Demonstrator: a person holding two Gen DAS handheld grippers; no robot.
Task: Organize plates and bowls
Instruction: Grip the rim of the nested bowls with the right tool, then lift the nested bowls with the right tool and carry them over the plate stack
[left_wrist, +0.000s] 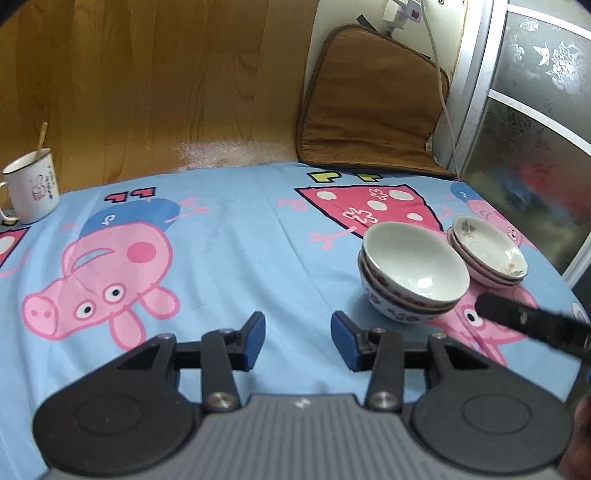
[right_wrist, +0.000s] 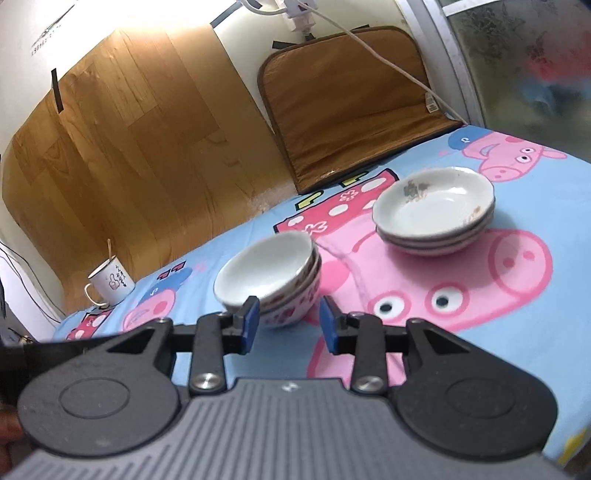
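A stack of white bowls with red-patterned sides sits on the blue cartoon-pig tablecloth; it also shows in the right wrist view. Behind it to the right is a stack of shallow white plates, also seen in the right wrist view. My left gripper is open and empty, left of and in front of the bowls. My right gripper is open and empty, just in front of the bowl stack; part of it enters the left wrist view at the right.
A white enamel mug with a stick in it stands at the far left, also in the right wrist view. A brown cushion leans on the back wall. A frosted glass door is at the right.
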